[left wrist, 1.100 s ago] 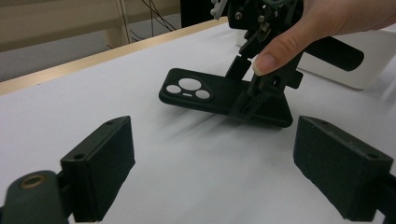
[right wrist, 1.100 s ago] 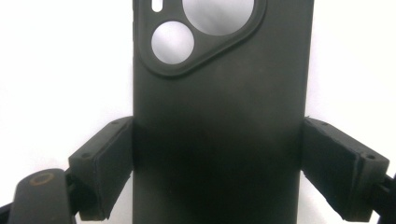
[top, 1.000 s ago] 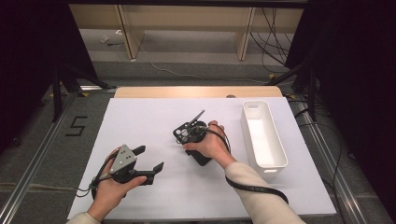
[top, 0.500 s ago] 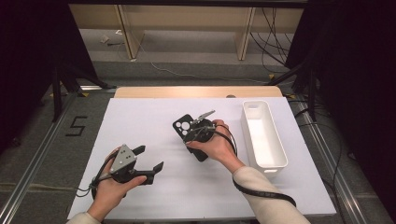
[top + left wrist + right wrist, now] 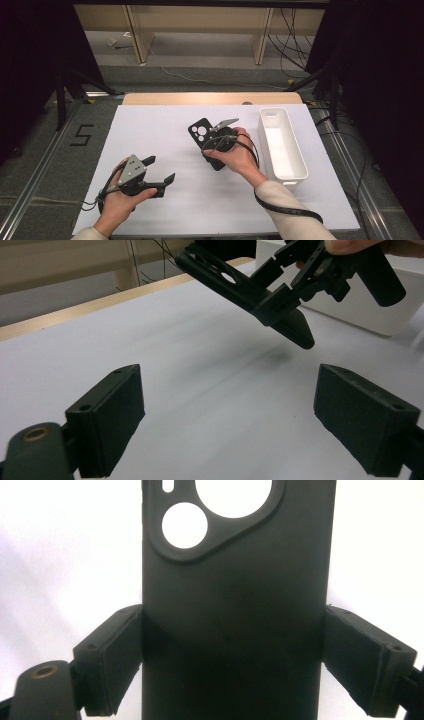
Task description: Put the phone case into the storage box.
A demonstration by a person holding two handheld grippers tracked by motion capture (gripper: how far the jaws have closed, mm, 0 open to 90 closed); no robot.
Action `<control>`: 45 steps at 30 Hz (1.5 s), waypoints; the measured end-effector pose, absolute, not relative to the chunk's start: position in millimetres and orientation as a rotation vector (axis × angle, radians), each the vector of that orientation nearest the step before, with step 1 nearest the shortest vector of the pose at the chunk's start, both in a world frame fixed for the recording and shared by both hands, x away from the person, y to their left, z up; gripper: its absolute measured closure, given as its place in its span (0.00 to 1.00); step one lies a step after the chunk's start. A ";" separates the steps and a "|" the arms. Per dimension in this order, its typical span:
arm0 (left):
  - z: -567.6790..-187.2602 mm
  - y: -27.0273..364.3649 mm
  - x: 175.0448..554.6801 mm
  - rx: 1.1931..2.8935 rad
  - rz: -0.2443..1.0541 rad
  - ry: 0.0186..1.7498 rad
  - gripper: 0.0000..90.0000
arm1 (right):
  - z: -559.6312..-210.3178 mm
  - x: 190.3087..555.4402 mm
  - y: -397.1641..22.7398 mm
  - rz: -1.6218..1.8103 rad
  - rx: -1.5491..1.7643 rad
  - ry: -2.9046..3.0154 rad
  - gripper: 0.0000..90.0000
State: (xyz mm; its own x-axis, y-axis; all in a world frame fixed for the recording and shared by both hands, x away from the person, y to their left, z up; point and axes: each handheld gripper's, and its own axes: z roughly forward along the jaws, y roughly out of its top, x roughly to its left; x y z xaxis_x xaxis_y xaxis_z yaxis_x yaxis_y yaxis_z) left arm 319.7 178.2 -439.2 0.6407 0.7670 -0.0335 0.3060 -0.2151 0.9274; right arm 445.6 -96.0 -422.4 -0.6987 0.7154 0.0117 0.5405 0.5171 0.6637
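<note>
Right hand-held gripper (image 5: 235,660) clamps phone case (image 5: 235,605) — lifted.

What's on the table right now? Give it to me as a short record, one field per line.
surface: white table
held item: black phone case, clamped across its width by the right gripper and lifted clear of the table
case detail: camera cut-outs at the end away from the hand
left gripper: jaws apart, nothing between them, low over the table near the person's side
container: white bin, long and narrow, at the right of the table, nothing in it
case versus bin: case is left of the bin, not in it
</note>
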 end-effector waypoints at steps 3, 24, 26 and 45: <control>-439.2 178.2 319.8 1.794 0.540 0.866 0.14 | -420.5 445.0 -99.1 0.977 1.057 2.479 0.17; -439.4 178.7 320.2 1.793 0.543 0.867 0.14 | -407.1 438.8 -125.7 1.075 1.083 2.382 0.17; -439.4 178.5 320.0 1.793 0.543 0.869 0.14 | -406.3 438.9 -128.7 1.078 1.094 2.375 0.17; -438.7 178.9 319.8 1.791 0.545 0.865 0.14 | -400.6 443.8 -144.2 1.120 1.136 2.277 0.17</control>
